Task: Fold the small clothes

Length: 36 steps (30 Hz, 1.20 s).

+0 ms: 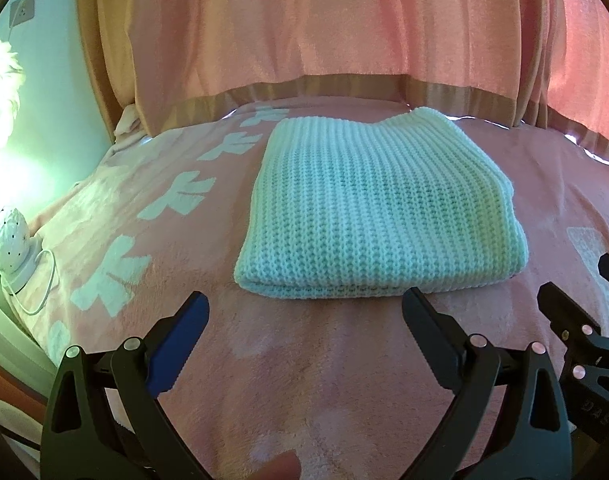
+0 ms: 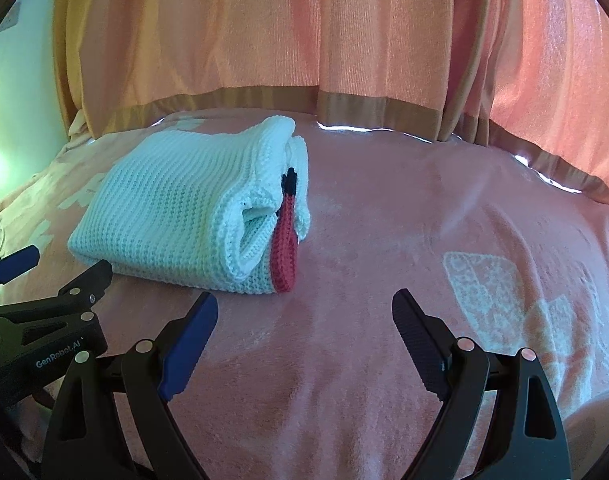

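Two tools fill the bottom of each frame, both spread wide and pinching nothing: the left tool (image 1: 304,312) and the right tool (image 2: 304,308) hang over the pink bed cover (image 1: 324,380). Beyond them, centre frame in the left view and centre left in the right, lies the folded white knit garment (image 1: 380,208), its red and black trim (image 2: 285,240) showing at one end. Pink curtains (image 1: 304,20) hang across the top.

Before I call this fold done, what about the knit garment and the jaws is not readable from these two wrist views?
- White knit garment, both views: its underside and inner layers, hidden by the folded top layer.
- Red knit piece, right wrist view: mostly tucked into the fold; not visible in the left wrist view.
- Right gripper, left wrist view: cut off by the right edge.
- Pink blanket: near part hidden by gripper arms.
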### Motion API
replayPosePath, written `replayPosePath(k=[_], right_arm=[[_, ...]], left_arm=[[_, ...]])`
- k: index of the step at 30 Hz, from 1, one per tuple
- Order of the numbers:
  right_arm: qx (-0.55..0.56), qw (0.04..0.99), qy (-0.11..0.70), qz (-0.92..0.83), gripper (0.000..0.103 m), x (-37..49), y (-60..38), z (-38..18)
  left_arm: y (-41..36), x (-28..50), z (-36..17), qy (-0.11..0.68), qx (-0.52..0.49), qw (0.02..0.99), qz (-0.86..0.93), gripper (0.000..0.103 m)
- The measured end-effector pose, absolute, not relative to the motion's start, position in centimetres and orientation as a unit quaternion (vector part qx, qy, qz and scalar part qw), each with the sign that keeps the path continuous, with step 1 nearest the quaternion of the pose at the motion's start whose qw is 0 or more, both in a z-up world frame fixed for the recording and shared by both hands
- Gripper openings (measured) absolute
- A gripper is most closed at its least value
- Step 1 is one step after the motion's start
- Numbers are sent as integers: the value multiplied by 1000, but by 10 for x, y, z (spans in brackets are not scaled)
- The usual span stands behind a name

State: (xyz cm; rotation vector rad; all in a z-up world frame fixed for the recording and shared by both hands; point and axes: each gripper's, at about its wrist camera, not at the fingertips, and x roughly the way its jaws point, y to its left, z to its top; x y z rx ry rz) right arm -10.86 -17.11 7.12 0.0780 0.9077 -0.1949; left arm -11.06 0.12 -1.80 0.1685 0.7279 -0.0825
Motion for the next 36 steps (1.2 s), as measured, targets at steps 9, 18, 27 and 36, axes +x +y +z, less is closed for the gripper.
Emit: replayPosePath(k=[9, 18, 27, 36], right_arm=[[40, 896, 434, -90, 86, -110, -171, 72], [39, 895, 436, -87, 86, -110, -170, 72], [40, 895, 436, -86, 86, -109, -168, 72], [39, 894, 438, -84, 86, -108, -167, 70]], left_arm=[[4, -111, -19, 356, 83, 930, -37, 95], [5, -111, -19, 355, 84, 930, -36, 95], [7, -111, -20, 358, 83, 930, -33, 95], [6, -111, -19, 357, 86, 930, -32, 95]])
